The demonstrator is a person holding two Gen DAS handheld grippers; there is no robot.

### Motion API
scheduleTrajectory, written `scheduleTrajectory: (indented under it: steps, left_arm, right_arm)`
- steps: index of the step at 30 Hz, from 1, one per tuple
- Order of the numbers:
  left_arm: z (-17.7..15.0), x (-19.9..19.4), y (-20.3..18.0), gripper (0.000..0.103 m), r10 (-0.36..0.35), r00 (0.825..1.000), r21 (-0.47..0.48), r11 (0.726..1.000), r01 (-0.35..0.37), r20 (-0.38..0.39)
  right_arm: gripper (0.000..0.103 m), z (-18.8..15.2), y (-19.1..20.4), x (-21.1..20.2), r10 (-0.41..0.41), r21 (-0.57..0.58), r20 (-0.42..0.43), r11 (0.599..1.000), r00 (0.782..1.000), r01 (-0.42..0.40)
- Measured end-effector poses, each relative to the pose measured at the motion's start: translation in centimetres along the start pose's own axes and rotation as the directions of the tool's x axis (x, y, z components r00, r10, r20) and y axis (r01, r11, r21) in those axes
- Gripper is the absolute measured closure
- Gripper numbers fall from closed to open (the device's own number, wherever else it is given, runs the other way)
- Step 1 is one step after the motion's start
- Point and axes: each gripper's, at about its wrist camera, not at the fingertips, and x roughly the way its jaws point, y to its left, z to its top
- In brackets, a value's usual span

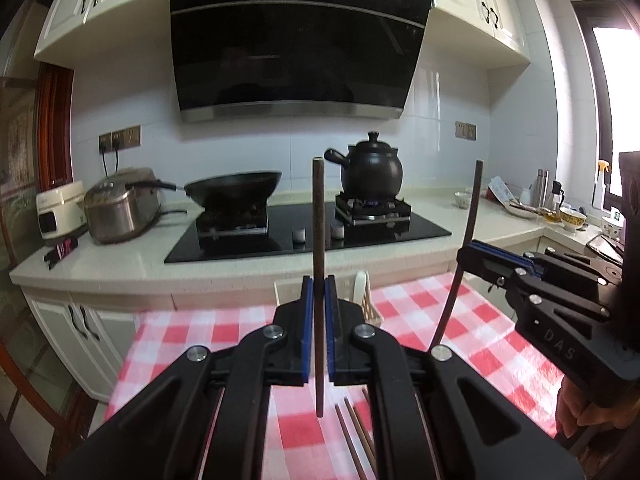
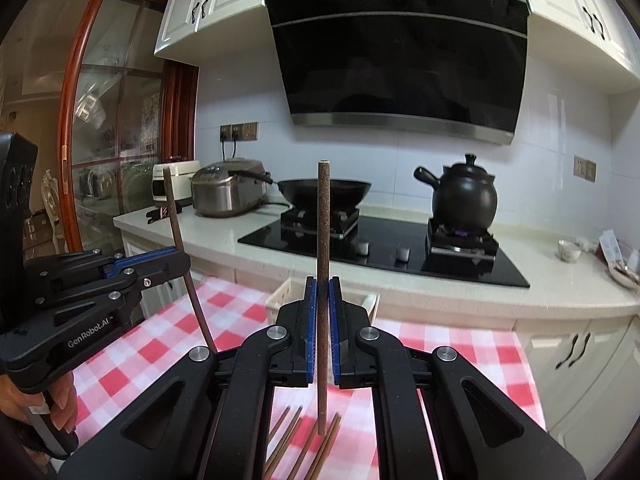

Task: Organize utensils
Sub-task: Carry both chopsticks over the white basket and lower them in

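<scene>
My left gripper [image 1: 319, 300] is shut on a brown chopstick [image 1: 318, 220] and holds it upright above the red-checked tablecloth [image 1: 192, 332]. My right gripper [image 2: 322, 304] is shut on another brown chopstick [image 2: 323, 220], also upright. Each gripper shows in the other's view: the right one [image 1: 464, 254] with its chopstick [image 1: 472, 208], the left one [image 2: 182, 260] with its chopstick [image 2: 173, 208]. Several more chopsticks lie on the cloth below [image 1: 352, 428] [image 2: 304, 440]. A white utensil basket [image 2: 280, 296] [image 1: 372, 312] stands at the cloth's far edge, mostly hidden by the fingers.
Behind the table runs a counter with a black hob [image 1: 280, 236], a wok [image 1: 236, 188], a black clay pot [image 1: 372, 172] over a lit burner, and rice cookers [image 1: 120, 208]. Bowls and bottles [image 1: 568, 212] crowd the right counter. A range hood [image 1: 296, 40] hangs above.
</scene>
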Motion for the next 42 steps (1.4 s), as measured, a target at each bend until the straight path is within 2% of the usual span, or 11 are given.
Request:
scheduleTrajectory:
  steps: [13,22,28,35,42]
  left_arm:
    - [6.6,4.5,1.0,0.097,0.011,0.994,-0.011,1.000,-0.010,0.104]
    - [8.3,8.7,1.8,0.097,0.014,0.991,-0.044,0.999,-0.008,0.133]
    - [7.4,12.4,2.7,0.097,0.009,0.993,-0.061,0.998,-0.002,0.117]
    - [4.2,17.4,4.1,0.097,0.011,1.000,-0.092,0.996,-0.010,0.015]
    - [1.6,20.8,6.0,0.097,0.018,0.998,-0.133,0.991,-0.027,-0.066]
  right_arm:
    - [0.097,5.0,-2.3,5.9,0.002,0.023,0.052,1.000,0.999,-0.003]
    - [0.097,5.6,-3.6,9.9,0.011,0.042,0.045,0.999,0.999,-0.013]
    - [0.097,4.8,-4.1,12.7,0.013,0.049,0.025,0.999,1.000,-0.014]
    - [0.097,2.4,-4.2,16.8,0.042,0.055,-0.066,0.998,0.997,-0.038]
    - [0.096,0.7,-5.1,19.7,0.052,0.091,-0.127,0.995,0.991,-0.040]
